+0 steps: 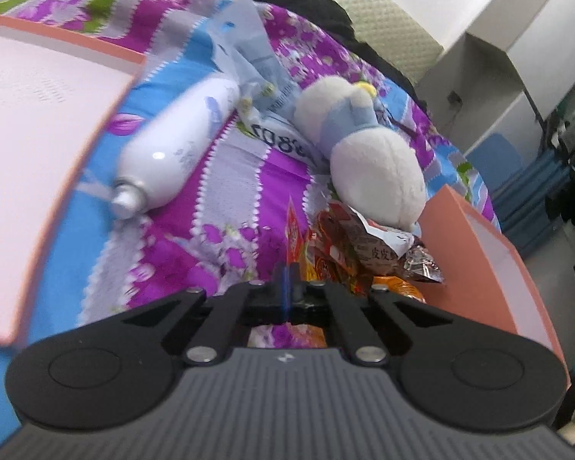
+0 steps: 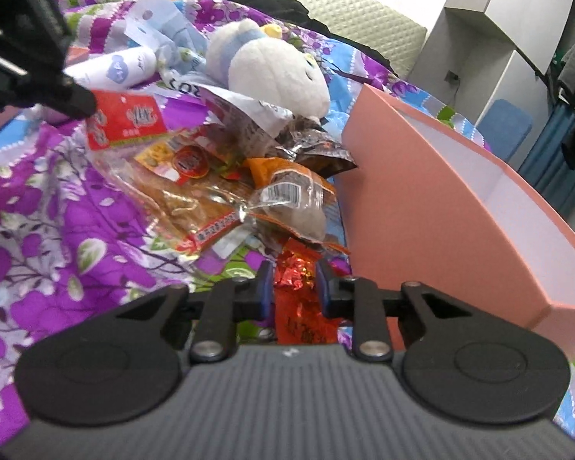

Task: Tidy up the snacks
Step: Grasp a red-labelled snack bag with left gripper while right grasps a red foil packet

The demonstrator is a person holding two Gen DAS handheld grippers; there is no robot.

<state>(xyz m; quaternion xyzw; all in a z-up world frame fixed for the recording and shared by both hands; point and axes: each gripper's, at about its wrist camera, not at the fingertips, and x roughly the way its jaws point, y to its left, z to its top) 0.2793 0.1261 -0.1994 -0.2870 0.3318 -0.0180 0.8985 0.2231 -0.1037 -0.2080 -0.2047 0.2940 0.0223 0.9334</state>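
My left gripper (image 1: 287, 268) is shut on a thin red snack packet (image 1: 293, 235), held edge-on above the bed; in the right wrist view the same gripper (image 2: 86, 105) pinches the red packet (image 2: 124, 119) by its corner. My right gripper (image 2: 293, 274) has its fingers around a shiny red foil snack (image 2: 297, 280), jaws a packet's width apart. A pile of snack packets (image 2: 218, 191) lies on the floral bedsheet beside a pink box (image 2: 460, 207). The box also shows in the left wrist view (image 1: 479, 253).
A white plush toy (image 1: 368, 153), a white bottle (image 1: 172, 145) and a clear plastic bag (image 1: 249, 57) lie on the bed behind the snacks. A pink box lid (image 1: 38, 134) sits at the left. White cabinets stand at the right (image 2: 517, 38).
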